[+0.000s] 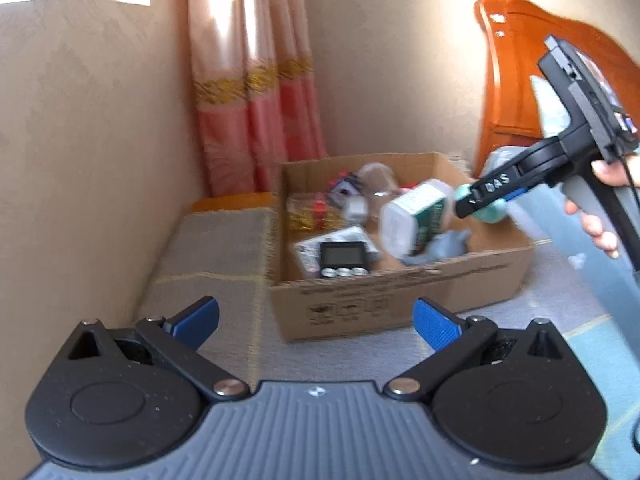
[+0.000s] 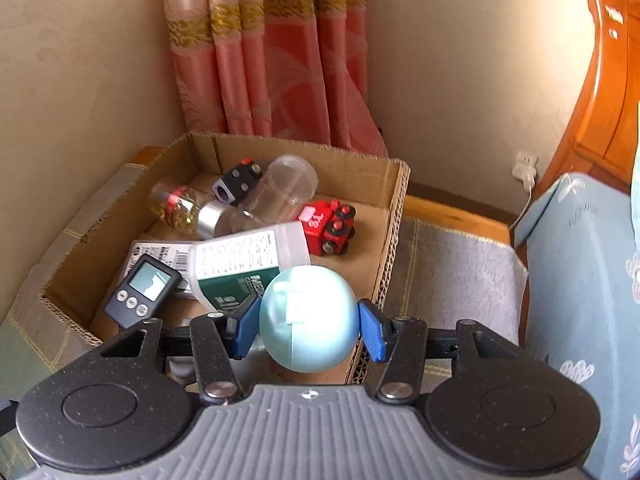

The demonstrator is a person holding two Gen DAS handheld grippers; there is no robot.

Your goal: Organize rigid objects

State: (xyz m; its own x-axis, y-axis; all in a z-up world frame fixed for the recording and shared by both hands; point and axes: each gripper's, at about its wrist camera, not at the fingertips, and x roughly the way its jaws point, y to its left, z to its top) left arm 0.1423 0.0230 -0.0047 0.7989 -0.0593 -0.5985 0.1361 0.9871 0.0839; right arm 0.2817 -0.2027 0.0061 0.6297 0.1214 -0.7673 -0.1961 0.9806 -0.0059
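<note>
A cardboard box (image 1: 400,304) (image 2: 396,208) stands on the floor by the curtain. In it lie a black timer (image 2: 142,290) (image 1: 340,258), a white and green bottle (image 2: 248,260) (image 1: 412,216), a red toy train (image 2: 330,226), a clear jar (image 2: 280,190), a small glass bottle (image 2: 176,206) and a black block (image 2: 236,182). My right gripper (image 2: 310,320) is shut on a pale teal egg-shaped thing (image 2: 308,316) above the box's near right corner; it shows in the left wrist view (image 1: 472,204) too. My left gripper (image 1: 316,320) is open and empty, in front of the box.
A grey mat (image 1: 216,256) (image 2: 452,272) covers the floor around the box. Pink curtains (image 2: 272,64) and beige walls stand behind. A wooden bed headboard (image 2: 600,100) and a blue flowered bed cover (image 2: 580,280) are at the right.
</note>
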